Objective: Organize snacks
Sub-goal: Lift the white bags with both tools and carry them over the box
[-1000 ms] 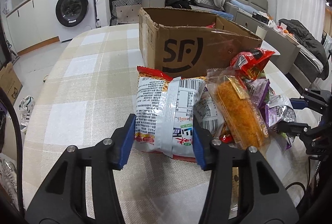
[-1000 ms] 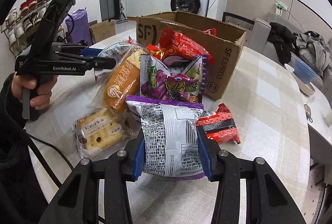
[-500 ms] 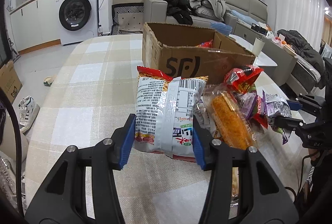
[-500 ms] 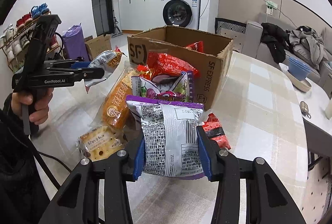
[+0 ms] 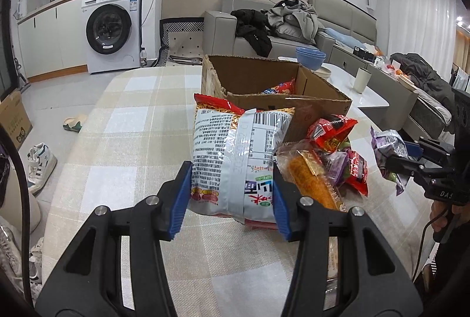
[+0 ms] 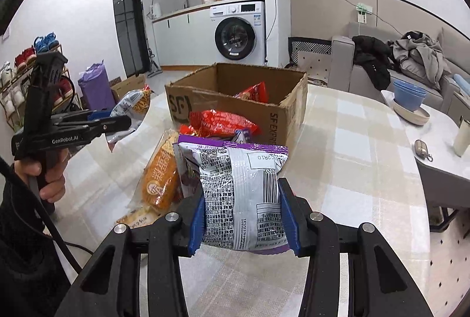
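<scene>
My left gripper is shut on a silver and red snack bag, held above the checked table. My right gripper is shut on a silver and purple snack bag, also lifted. The open cardboard box stands beyond both on the table; it also shows in the right wrist view, with a red packet inside. A pile of snacks lies in front of it: an orange bread pack, a red bag and a biscuit pack.
The table has a checked cloth. A blue bowl on a plate, a cup and a small keyring sit at the table's far right. A sofa with clothes and a washing machine stand behind.
Both grippers have risen with their bags, so the box's inside now shows. The snack pile stays on the table.
</scene>
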Available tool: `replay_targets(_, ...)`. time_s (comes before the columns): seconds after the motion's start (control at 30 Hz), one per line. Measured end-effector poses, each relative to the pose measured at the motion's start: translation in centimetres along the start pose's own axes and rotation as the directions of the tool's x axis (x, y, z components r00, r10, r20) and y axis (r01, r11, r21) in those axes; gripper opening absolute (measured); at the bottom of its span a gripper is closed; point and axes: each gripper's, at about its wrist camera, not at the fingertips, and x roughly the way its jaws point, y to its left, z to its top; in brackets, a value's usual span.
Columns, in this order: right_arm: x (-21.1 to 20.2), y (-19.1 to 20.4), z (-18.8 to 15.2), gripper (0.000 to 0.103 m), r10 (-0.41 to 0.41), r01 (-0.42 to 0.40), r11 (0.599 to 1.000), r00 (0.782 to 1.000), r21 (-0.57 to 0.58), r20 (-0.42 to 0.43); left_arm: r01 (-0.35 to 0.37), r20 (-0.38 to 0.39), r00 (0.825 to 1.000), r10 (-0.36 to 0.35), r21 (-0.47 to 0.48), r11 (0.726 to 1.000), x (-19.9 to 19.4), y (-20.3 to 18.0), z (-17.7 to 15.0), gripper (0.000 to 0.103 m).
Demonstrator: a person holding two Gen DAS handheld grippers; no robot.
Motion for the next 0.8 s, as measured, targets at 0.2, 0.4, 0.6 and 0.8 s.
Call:
replay_targets(0.2, -0.8, -0.5, 0.6, 0.045, -0.017, 0.015, 0.999, 0.999, 0.046, 0.051, 0.005, 0.019, 1.000, -0.005, -0.002, 1.000, -1.1, -0.4, 0.8, 0.046)
replay_targets(0.4, -1.6, -1.2, 1.4, 0.045, -0.025, 0.017, 0.997, 0.995, 0.077, 0.099, 0.005, 0.027, 1.000, -0.005, -0.001, 1.000, -1.6, -0.4, 1.5, 0.046)
replay_targets(0.6, -2.1, -0.6, 2.1, 0.045, -0.023, 0.012, 0.997, 0.990, 0.081, 0.138, 0.002, 0.034, 0.999, -0.002, -0.004, 1.000, -1.7, -0.7, 1.8, 0.046)
replay_targets(0.8, -1.8, 0.3, 2.6, 0.045, -0.016, 0.006, 0.998, 0.988, 0.064, 0.152, -0.002, 0.055, 0.998, 0.002, 0.000, 1.000, -2.6, -0.9, 2.6, 0.046)
